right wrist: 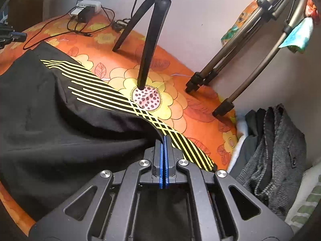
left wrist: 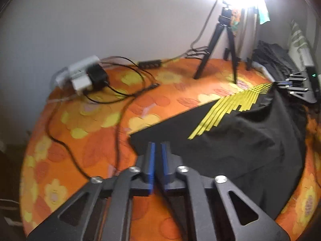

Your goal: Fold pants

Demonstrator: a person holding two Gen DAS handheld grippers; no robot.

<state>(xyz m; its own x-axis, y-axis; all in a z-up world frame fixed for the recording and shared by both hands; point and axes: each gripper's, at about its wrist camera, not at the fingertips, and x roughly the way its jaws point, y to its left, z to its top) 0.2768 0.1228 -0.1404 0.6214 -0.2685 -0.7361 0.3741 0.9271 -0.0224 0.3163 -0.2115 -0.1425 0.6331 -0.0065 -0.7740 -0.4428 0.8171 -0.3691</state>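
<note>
Left wrist view gives us the pants [left wrist: 250,140], black with yellow stripes [left wrist: 224,110], lying on the orange bedspread [left wrist: 90,140]. Their long axis runs from just ahead of our left tongs [left wrist: 157,146] away to the right, toward our right tongs [left wrist: 295,86]. Our left tongs stand slightly apart over the near corner of the cloth, gripping nothing we can see. Our right tongs [right wrist: 164,140] are closed on a raised fold of the pants [right wrist: 60,120] by the stripes. Beyond both tongs stands a tripod [left wrist: 220,46]; cables [left wrist: 120,92] lie left of our left tongs.
</note>
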